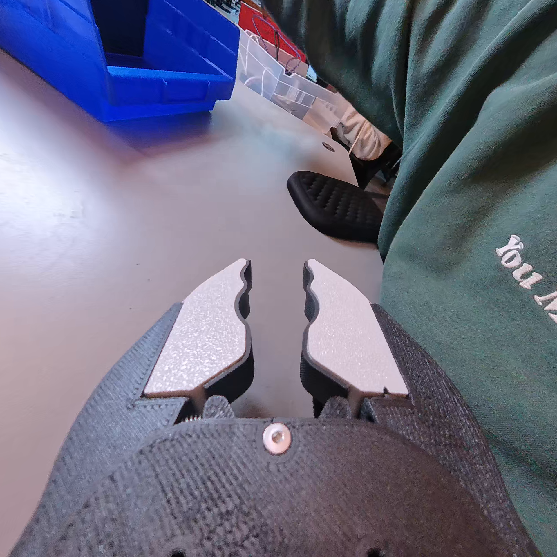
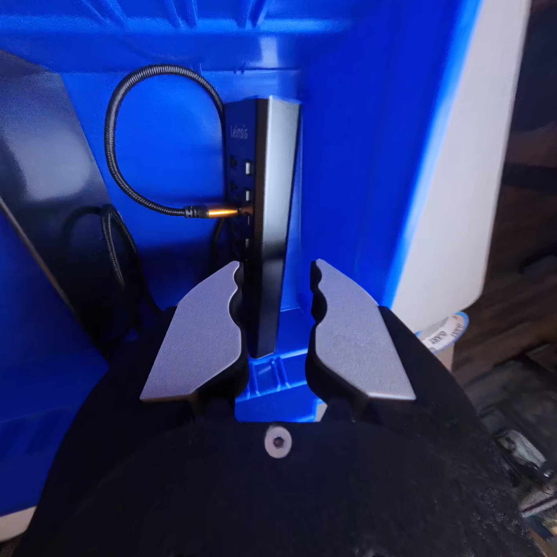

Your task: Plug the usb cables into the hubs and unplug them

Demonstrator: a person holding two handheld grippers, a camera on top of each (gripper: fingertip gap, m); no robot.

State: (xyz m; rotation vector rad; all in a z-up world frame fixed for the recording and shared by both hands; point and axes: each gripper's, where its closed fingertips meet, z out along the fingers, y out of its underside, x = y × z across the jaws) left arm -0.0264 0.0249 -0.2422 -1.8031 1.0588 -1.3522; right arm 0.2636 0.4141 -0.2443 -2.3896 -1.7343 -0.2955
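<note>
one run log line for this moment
left gripper: open, empty, over table | right gripper: open, straddling hub in blue bin | cable: plugged into hub

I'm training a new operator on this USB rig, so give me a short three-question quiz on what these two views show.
1. True or false: the left claw holds a cable.
2. Where is the braided black cable with the gold metal plug plugged in? A) the long black and silver USB hub B) the clear plastic box C) nothing
3. Fill in: the hub stands inside the blue plastic ____, partly between the fingers of the open right claw.

Key: 1 false: it is open and empty above the grey table. 2 A. 3 bin.
</note>
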